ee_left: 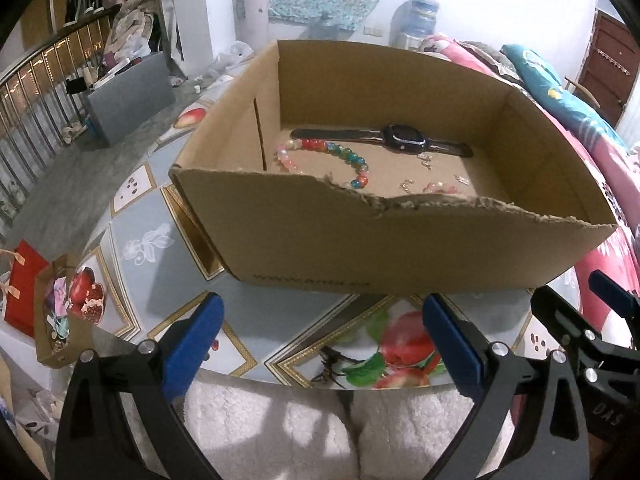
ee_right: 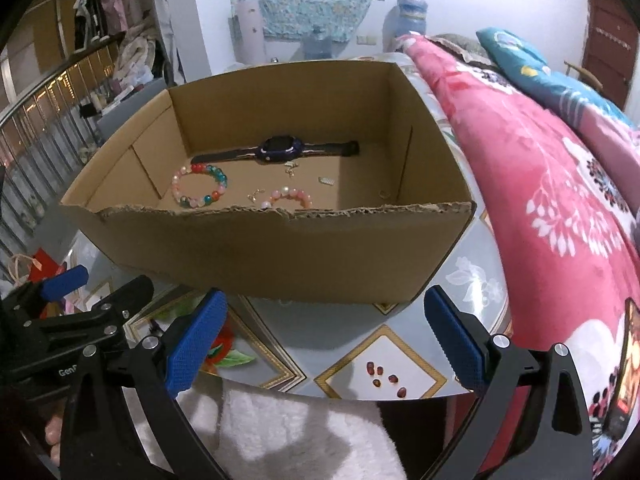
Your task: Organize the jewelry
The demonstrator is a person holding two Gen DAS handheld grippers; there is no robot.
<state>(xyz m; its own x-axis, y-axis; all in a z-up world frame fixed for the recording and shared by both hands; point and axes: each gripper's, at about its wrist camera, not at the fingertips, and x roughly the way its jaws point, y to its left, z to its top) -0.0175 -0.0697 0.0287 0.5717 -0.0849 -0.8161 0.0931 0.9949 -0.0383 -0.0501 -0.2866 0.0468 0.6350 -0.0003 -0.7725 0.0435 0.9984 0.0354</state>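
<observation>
Here, a fruit-patterned tabletop point(ee_right: 472, 276) is carrying a torn cardboard box point(ee_left: 360, 240), with a pink floral blanket point(ee_right: 560, 200) lying at the right and a railing point(ee_left: 36, 92) at the far left. Inside the box are lying a dark watch point(ee_right: 280, 148), a multicoloured bead bracelet point(ee_right: 200, 186) and a pink bracelet point(ee_right: 288, 197). Only the right view is showing 5 red seeds point(ee_right: 384, 378); only the left, a red bag point(ee_left: 24, 288). The left gripper point(ee_left: 320, 340) and right gripper point(ee_right: 324, 340) are both hovering released, near the box.
</observation>
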